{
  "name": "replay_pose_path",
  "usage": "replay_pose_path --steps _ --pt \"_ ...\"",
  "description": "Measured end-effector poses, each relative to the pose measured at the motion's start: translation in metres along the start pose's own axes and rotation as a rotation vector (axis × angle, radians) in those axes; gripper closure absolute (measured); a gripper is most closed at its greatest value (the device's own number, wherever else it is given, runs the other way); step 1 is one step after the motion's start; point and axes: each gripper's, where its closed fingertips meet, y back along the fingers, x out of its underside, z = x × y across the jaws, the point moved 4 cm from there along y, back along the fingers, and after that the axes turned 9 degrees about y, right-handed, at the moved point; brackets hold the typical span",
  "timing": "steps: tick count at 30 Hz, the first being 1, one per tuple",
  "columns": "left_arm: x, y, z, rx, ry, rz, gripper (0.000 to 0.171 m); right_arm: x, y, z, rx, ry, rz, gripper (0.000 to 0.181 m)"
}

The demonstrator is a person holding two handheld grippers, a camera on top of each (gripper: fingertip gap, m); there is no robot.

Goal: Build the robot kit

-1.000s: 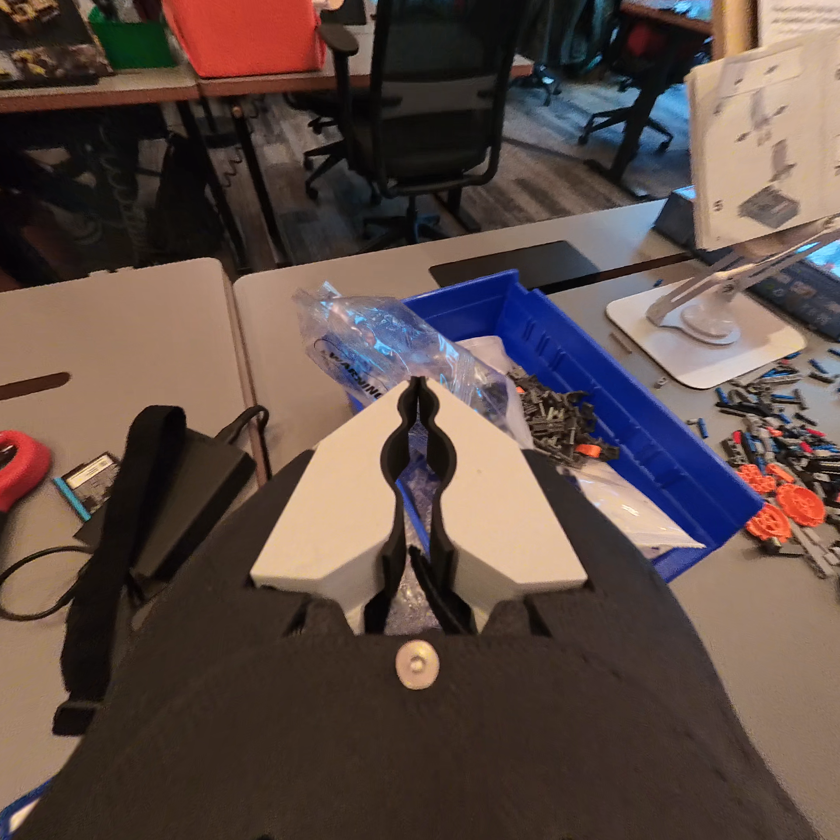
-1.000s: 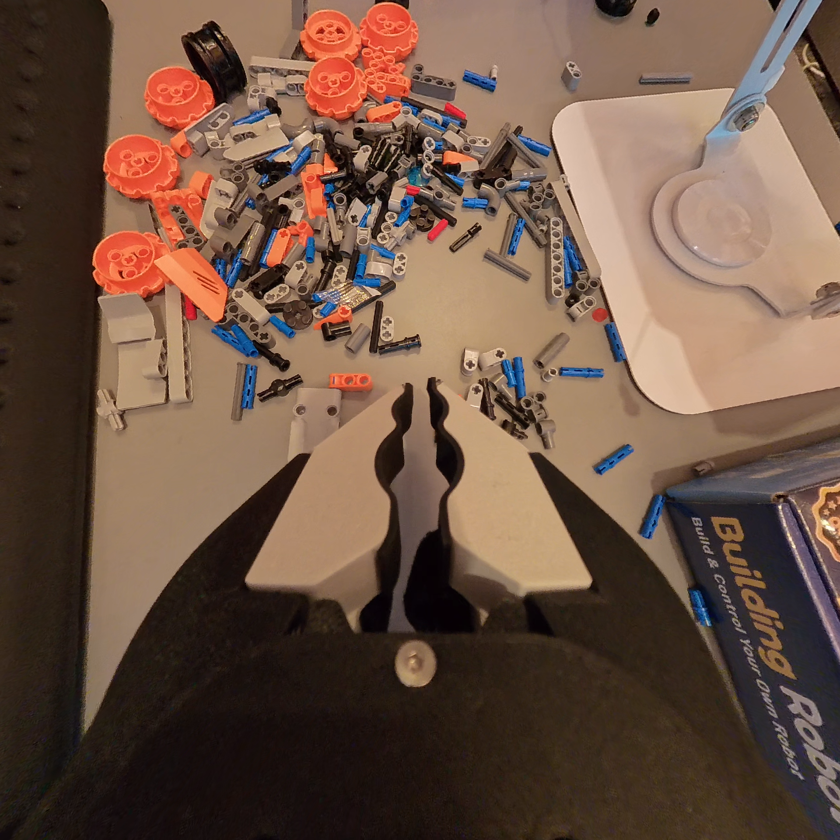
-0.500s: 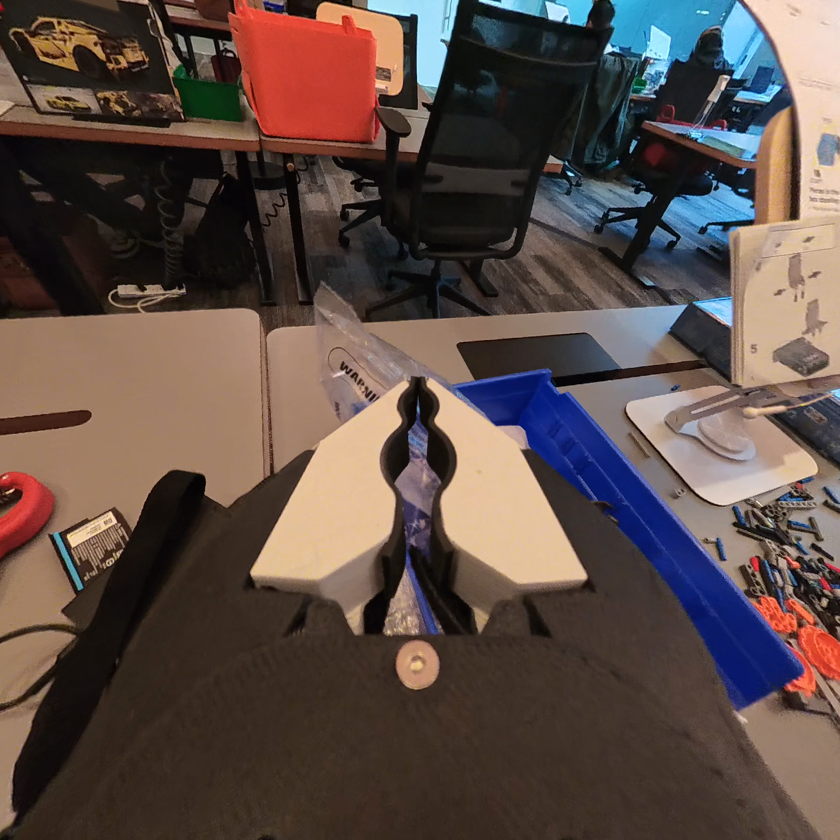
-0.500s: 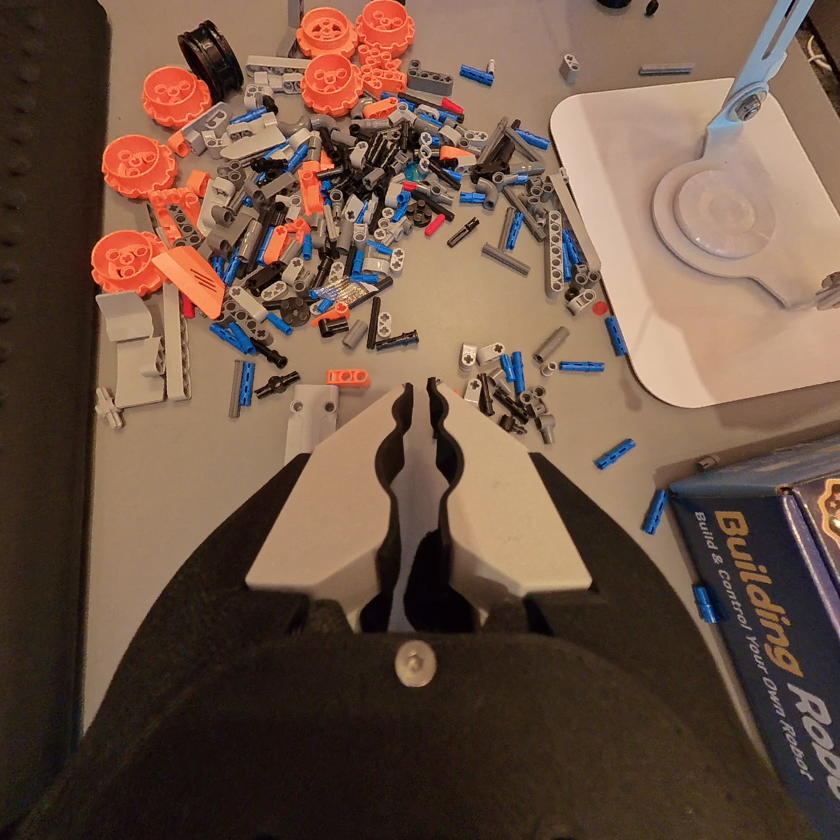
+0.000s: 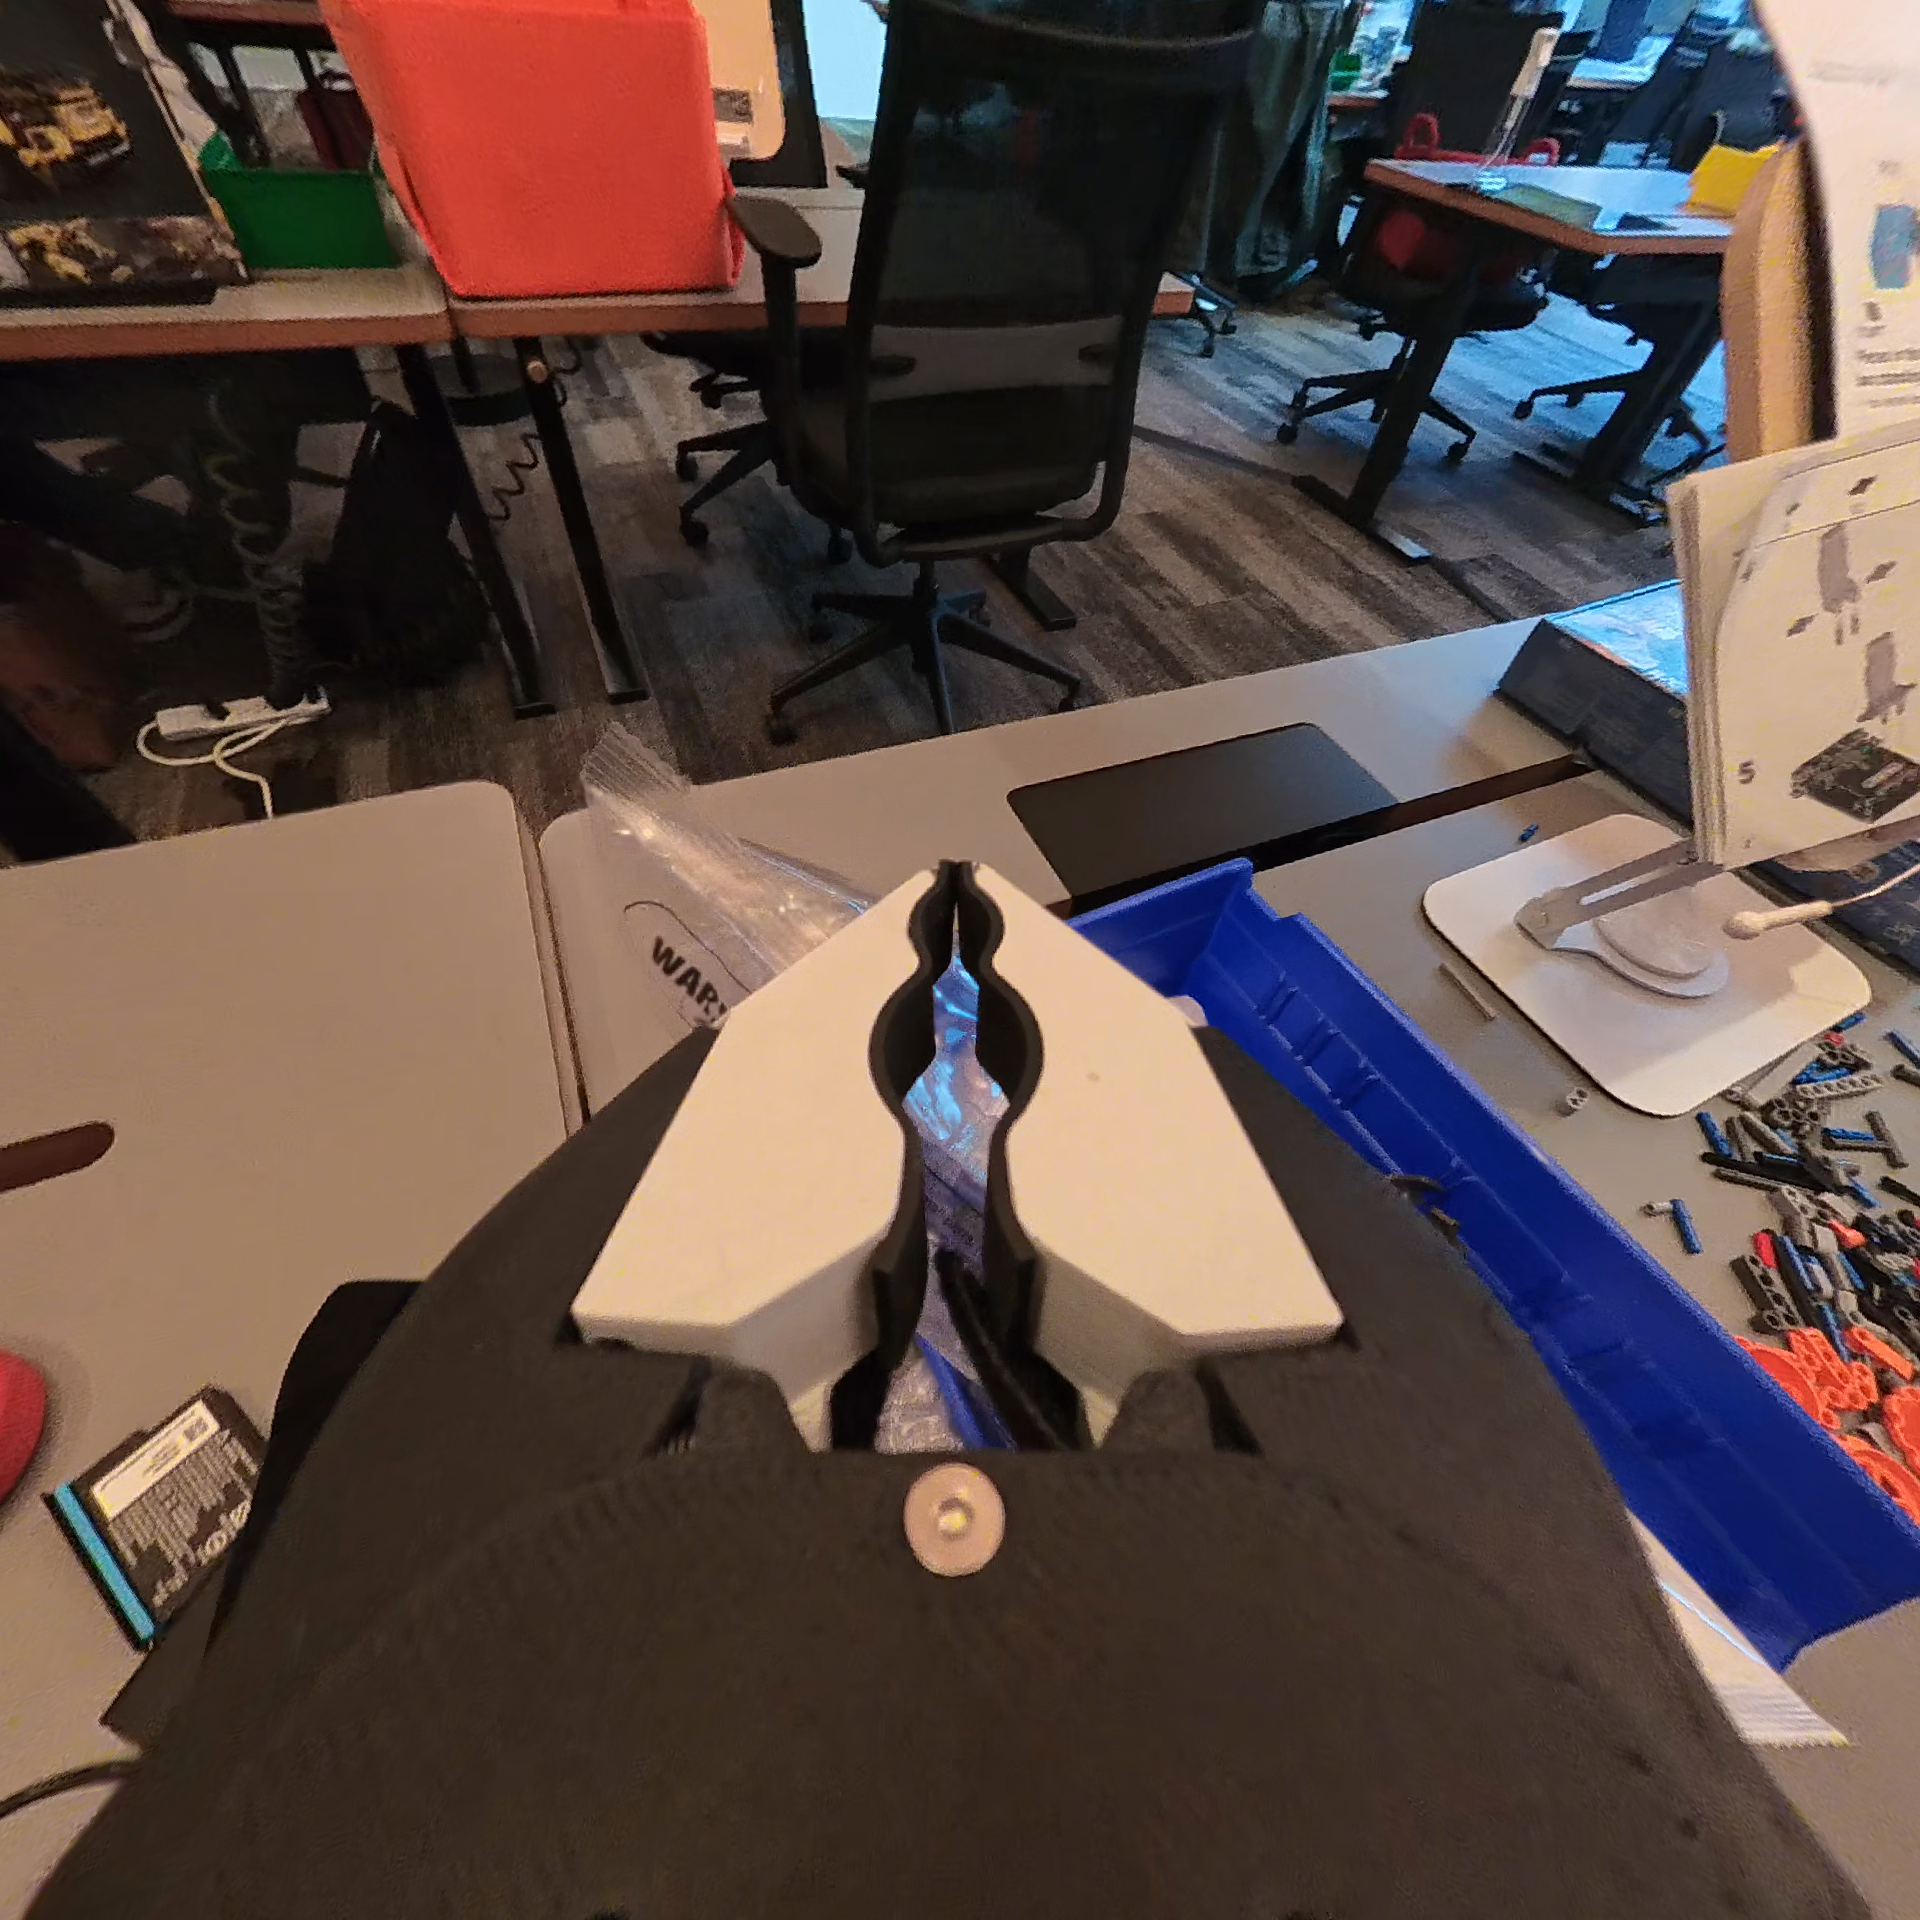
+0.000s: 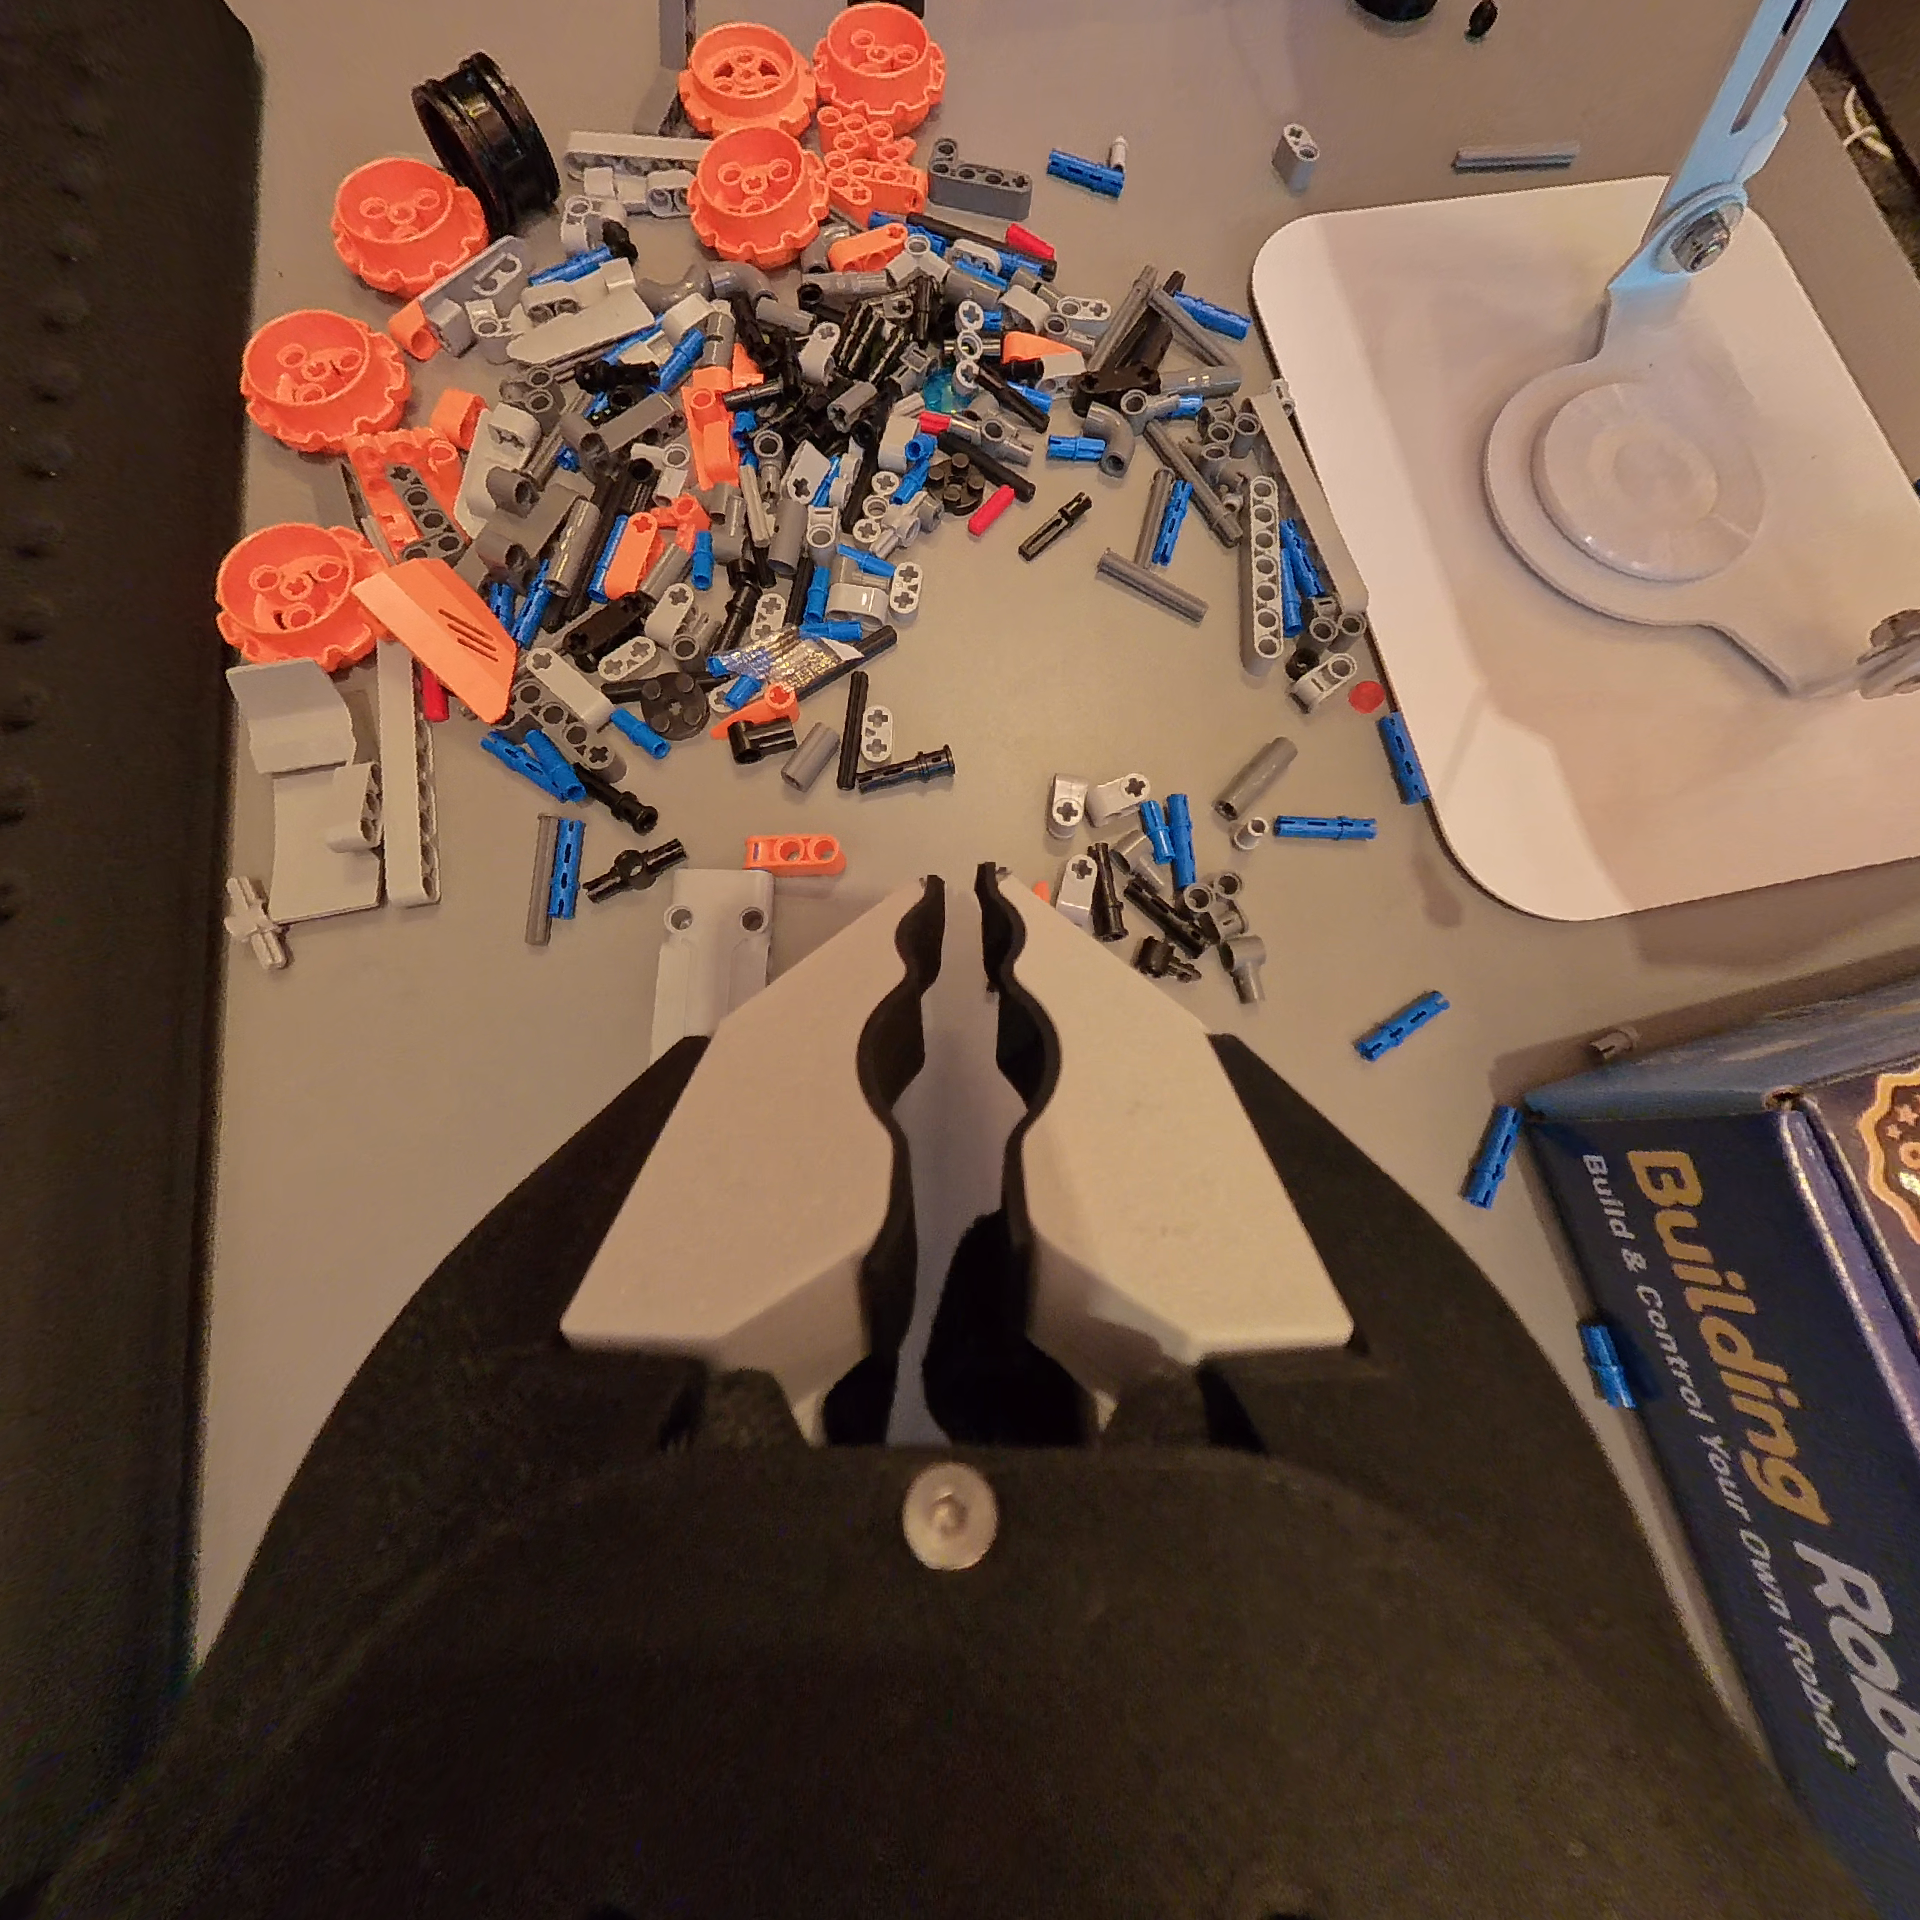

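Both views shifted: plastic bag [image 5: 727, 914] lifted higher, bricks [image 6: 790, 499] nearer.

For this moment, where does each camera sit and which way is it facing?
Left wrist view: sits on the left hand-held gripper, looking level across the grey table to office chairs; its fingers pinch a clear plastic bag beside a blue bin.
Right wrist view: sits on the right hand-held gripper, looking steeply down at a pile of building parts; its fingers stand slightly apart, empty.
Shared: the white stand base, the parts pile and the dark blue box.
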Motion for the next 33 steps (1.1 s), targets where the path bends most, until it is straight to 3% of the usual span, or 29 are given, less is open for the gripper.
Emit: replay_pose_path --steps 10,16,19,24,33 --pt "-0.001 -0.006 0.008 -0.046 -0.09 0.08 0.171 -0.005 0.004 -0.005 0.037 -0.014 -0.04 0.177" --pt "0.001 -0.021 -0.005 0.03 -0.081 0.131 0.157 -0.004 0.006 -0.011 0.078 -0.041 -0.05 0.178" --pt "0.003 -0.028 -0.01 0.044 -0.123 0.139 0.171 -0.005 0.007 -0.013 0.099 -0.051 -0.07 0.18" --pt "0.006 -0.043 -0.033 0.094 -0.194 0.156 0.171 -0.005 0.005 -0.016 0.122 -0.072 -0.063 0.18" --pt "0.053 -0.103 -0.084 0.167 -0.375 0.457 0.171 0.0 0.001 -0.018 0.129 -0.096 -0.053 0.18"
